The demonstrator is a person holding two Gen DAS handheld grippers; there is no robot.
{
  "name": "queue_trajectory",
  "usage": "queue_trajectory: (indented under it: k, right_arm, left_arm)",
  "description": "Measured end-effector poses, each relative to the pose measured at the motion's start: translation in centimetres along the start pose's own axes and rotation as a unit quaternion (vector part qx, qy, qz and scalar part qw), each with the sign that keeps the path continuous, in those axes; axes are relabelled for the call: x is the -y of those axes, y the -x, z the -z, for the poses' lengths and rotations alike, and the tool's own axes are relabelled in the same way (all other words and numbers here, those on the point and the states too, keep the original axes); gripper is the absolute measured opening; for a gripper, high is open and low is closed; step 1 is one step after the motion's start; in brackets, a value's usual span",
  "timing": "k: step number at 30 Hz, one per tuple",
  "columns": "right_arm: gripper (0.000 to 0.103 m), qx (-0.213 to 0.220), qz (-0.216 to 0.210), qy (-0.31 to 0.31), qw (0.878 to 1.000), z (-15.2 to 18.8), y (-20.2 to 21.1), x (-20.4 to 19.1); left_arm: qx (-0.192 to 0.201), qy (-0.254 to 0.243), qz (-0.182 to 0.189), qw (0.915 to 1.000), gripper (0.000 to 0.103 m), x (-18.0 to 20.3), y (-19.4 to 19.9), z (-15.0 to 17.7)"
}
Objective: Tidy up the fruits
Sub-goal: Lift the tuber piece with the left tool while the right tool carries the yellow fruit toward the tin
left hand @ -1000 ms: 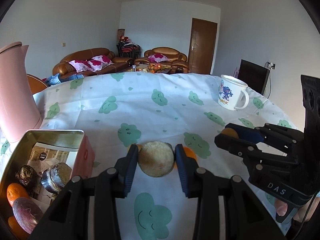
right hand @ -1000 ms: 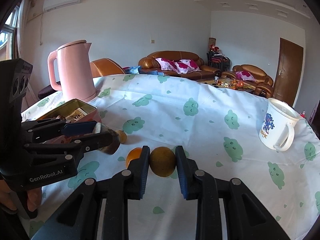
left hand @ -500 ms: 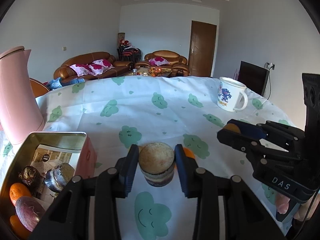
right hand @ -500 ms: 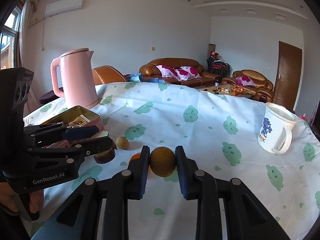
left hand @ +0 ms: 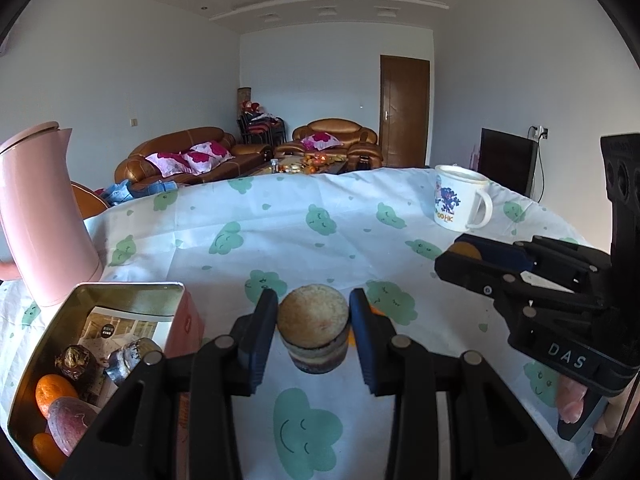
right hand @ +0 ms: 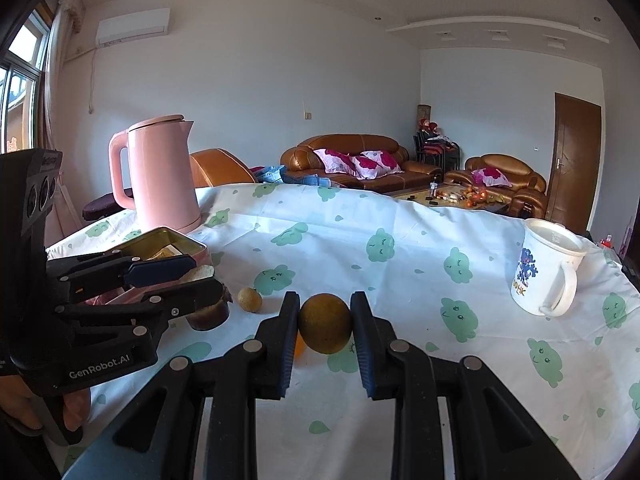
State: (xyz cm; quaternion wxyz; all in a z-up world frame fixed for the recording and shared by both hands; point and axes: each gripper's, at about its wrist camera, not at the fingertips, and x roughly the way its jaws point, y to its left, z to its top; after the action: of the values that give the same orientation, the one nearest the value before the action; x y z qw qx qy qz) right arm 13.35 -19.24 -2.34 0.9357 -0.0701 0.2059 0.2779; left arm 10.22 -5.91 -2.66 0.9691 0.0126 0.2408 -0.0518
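**Both tongs loaded above the cloud-print tabletop**

Left tongs (left hand: 313,322): closed onto a short, round, cut fruit piece w/ a pale beige crumbly top and dark purple-brown rind (left hand: 313,327). Both blue pads touch its sides; the cut face is up and the piece is clear of the cloth. In the right wrist view the same piece (right hand: 208,312) shows just below the left tongs' black fingers, near the tin.

Right tongs (right hand: 325,324): closed onto a round, dull yellow-brown fruit (right hand: 325,323), pinched at its widest part and held off the tabletop. A sliver of a small orange fruit (right hand: 299,343) peeks out behind the left pad, lying on the cloth.

Just beyond, between the two tongs, a small round tan fruit (right hand: 249,299) sits alone on the white tablecloth w/ green cloud faces (right hand: 400,272).

Left of the left tongs: open rectangular metal tin w/ pink sides (left hand: 182,304). Inside, at the near end, an orange mandarin (left hand: 54,393), a dull reddish-purple oval fruit (left hand: 72,424), a dark wrinkled round fruit (left hand: 76,361) and a grey-brown cut piece (left hand: 130,358), all on a printed paper card. Beside the tin, a tall pink electric kettle (right hand: 162,174) stands upright.

Far right of the tabletop, well apart from the fruit: white mug w/ blue cartoon print (right hand: 546,266), upright, handle facing right.
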Motion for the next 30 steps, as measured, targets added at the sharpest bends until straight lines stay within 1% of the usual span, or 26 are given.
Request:
queue_trajectory:
  k: [26,30]
  right_arm:
    - [0.028,0.047,0.006,0.019,0.999,0.3,2.2,-1.3]
    - [0.028,0.045,0.003,0.023,0.999,0.3,2.2,-1.9]
  left_arm:
    - [0.041,-0.005,-0.012,0.9991,0.039,0.2,2.2,0.4]
    - [0.047,-0.006,-0.014,0.9988,0.039,0.1,2.6,0.5]
